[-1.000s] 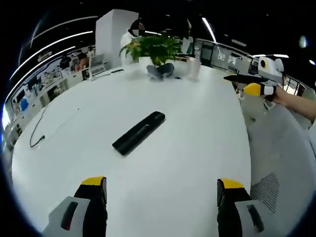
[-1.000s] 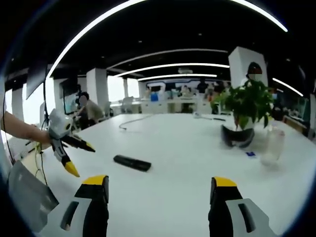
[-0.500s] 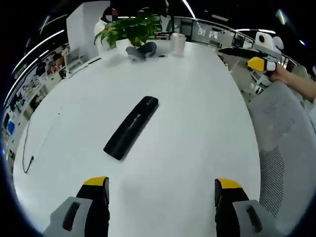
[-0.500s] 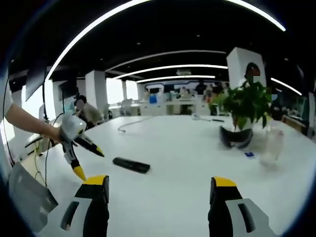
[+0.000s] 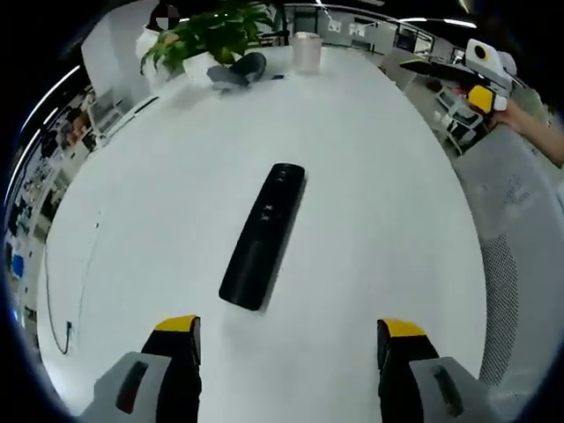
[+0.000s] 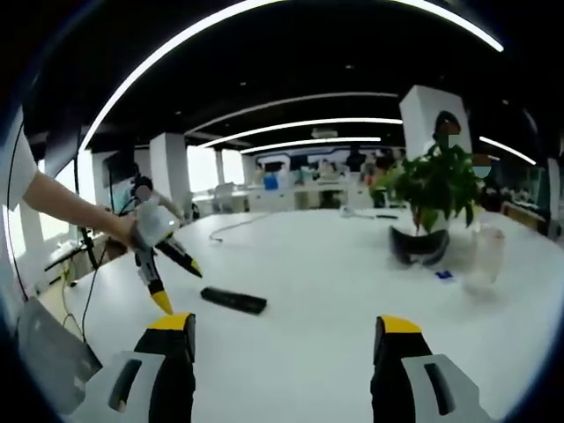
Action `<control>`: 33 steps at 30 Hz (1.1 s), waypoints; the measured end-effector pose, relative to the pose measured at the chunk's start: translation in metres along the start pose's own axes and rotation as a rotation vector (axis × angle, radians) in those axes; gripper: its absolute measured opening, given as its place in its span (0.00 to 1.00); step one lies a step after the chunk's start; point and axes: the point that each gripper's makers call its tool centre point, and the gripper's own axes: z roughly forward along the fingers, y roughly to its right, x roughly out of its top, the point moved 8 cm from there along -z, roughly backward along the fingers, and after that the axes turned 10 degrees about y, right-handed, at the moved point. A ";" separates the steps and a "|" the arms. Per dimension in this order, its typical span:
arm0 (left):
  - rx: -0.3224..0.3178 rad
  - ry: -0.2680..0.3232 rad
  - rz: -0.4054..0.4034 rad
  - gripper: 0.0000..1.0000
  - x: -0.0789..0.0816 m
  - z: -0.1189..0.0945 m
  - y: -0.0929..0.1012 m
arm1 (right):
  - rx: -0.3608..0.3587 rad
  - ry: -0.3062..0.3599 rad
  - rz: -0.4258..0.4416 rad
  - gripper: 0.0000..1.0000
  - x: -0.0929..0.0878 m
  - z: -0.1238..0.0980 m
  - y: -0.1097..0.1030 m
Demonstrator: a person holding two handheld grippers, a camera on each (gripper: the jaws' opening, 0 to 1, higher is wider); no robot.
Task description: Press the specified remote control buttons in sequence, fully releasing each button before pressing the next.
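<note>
Approach step, I judge: the left claw [image 5: 280,339] hovers wide open and empty above the slim black plastic remote control [image 5: 264,234] on the white counter [image 5: 370,203]. The right claw [image 6: 280,339], also open and empty, waits apart. Next, lower one tip onto a button.

Bright ceiling light strips [image 6: 291,123] glare overhead; fisheye edges bend, distance soft.

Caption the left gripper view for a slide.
Open left gripper hovers above a black remote lying on the white table.

I see a long white table [image 5: 370,176] in an open office with a dark ceiling, curved light strips [image 6: 300,123], white columns [image 6: 167,167] and a grey mesh chair [image 5: 520,256] alongside.
</note>
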 end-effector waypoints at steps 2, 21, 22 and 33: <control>-0.008 -0.008 0.015 0.83 0.004 0.002 -0.004 | -0.002 0.002 0.001 0.82 0.000 0.000 0.000; -0.039 -0.093 0.098 0.46 0.024 0.031 -0.030 | 0.025 -0.038 -0.009 0.76 -0.004 0.003 -0.004; -0.041 -0.091 0.107 0.43 0.025 0.032 -0.030 | 0.025 -0.038 -0.010 0.76 -0.004 0.003 -0.004; -0.066 -0.103 0.141 0.40 0.035 0.044 -0.033 | 0.032 -0.043 -0.005 0.75 -0.005 0.004 -0.005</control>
